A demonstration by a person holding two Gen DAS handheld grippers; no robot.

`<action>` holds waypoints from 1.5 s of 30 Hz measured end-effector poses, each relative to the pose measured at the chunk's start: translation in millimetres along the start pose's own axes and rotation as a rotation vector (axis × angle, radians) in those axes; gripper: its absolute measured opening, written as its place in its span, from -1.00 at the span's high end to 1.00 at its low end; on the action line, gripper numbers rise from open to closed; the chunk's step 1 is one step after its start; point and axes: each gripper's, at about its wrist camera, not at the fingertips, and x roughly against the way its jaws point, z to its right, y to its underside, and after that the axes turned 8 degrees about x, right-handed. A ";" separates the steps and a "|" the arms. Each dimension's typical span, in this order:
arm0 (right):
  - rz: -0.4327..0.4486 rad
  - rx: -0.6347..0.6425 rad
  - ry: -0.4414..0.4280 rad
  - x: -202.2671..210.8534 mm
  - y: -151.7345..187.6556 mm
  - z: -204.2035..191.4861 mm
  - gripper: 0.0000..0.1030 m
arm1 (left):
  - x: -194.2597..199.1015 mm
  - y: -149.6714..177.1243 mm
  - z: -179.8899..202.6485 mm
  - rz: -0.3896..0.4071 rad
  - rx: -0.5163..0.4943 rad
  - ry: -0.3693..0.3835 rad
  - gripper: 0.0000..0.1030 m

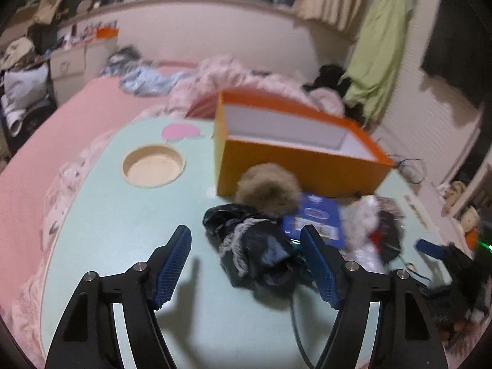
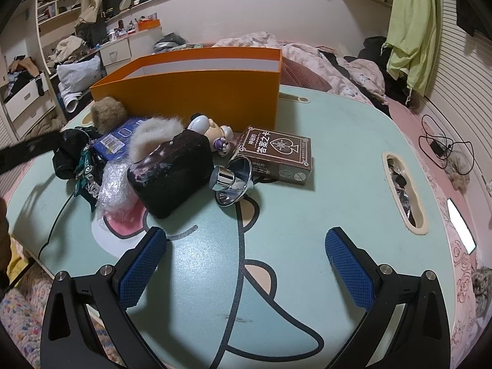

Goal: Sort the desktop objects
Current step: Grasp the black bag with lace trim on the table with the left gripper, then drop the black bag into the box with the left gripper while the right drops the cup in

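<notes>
Both of my grippers parted and empty over the mint-green table [image 2: 307, 215], clutter heaped before the orange box [image 2: 190, 98].

My left gripper [image 1: 246, 264] stands released, nothing pressed between its pads; a black crumpled bundle [image 1: 255, 246] lies just ahead between the fingertips, a brown fur ball [image 1: 267, 189] beyond it touching the box wall, a blue packet [image 1: 316, 218] ahead of the right finger. My right gripper [image 2: 246, 264] is spread wide above bare tabletop; ahead of its left finger sits a dark block [image 2: 172, 172], between the fingers farther off a chrome funnel [image 2: 230, 184], then a brown card box [image 2: 276, 153].
</notes>
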 end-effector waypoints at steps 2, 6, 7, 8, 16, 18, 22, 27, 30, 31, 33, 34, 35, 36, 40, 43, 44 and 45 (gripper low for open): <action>0.000 -0.001 0.001 0.0 0.0 0.1 -0.99 | -11.9 0.7 -4.9 -0.048 0.028 0.009 0.21; 0.004 -0.003 0.005 1.1 -0.2 -1.4 -0.99 | -7.2 14.9 -1.9 -0.015 -0.038 -0.027 0.35; 0.004 -0.007 0.006 1.4 -0.7 -0.3 -0.99 | -5.5 18.2 0.0 -0.007 -0.054 -0.041 0.36; 0.004 -0.011 0.009 2.0 -0.8 -0.3 -0.99 | -1.5 25.5 3.5 0.013 -0.081 -0.062 0.38; 0.061 -0.150 0.002 13.4 3.2 23.4 -0.84 | 12.7 38.6 0.1 0.071 -0.085 -0.089 0.44; 0.052 -0.164 0.012 11.8 -0.2 25.1 -0.72 | 13.3 38.0 -4.2 0.076 -0.067 -0.086 0.44; 0.059 -0.188 -0.026 9.0 -11.9 26.7 -0.62 | 15.0 39.5 -2.5 0.090 -0.075 -0.093 0.45; 0.048 -0.203 -0.034 0.0 -26.7 24.1 -0.42 | 15.4 40.9 0.5 0.096 -0.086 -0.092 0.45; 0.009 -0.194 -0.036 -13.7 -29.9 22.1 0.02 | 16.7 41.1 0.1 0.100 -0.080 -0.084 0.46; 0.020 -0.184 -0.035 -13.2 -29.8 21.1 0.36 | 17.0 40.6 0.2 0.102 -0.079 -0.081 0.46; 0.025 -0.181 -0.063 -10.7 -26.4 20.6 0.36 | 19.0 41.2 0.8 0.106 -0.079 -0.068 0.47; 0.037 -0.191 -0.079 -6.9 -21.4 20.2 0.36 | 19.9 41.1 0.8 0.108 -0.080 -0.063 0.47; 0.046 -0.203 -0.083 -3.4 -16.5 21.6 0.36 | 22.4 40.9 1.4 0.116 -0.081 -0.056 0.47; 0.055 -0.219 -0.084 0.4 -11.4 24.5 0.36 | 24.8 39.9 1.8 0.123 -0.084 -0.052 0.47; 0.115 -0.261 -0.073 23.1 1.0 37.1 0.36 | 36.9 33.6 12.9 0.160 -0.116 -0.037 0.47; 0.133 -0.209 -0.034 33.8 -6.0 30.8 0.36 | 46.8 14.7 26.0 0.189 -0.119 0.016 0.47; 0.139 -0.194 -0.035 35.4 -11.9 28.3 0.36 | 49.0 8.7 30.1 0.205 -0.124 0.019 0.47; 0.149 -0.183 -0.047 36.8 -18.7 25.9 0.36 | 50.8 -0.3 35.5 0.224 -0.131 0.019 0.47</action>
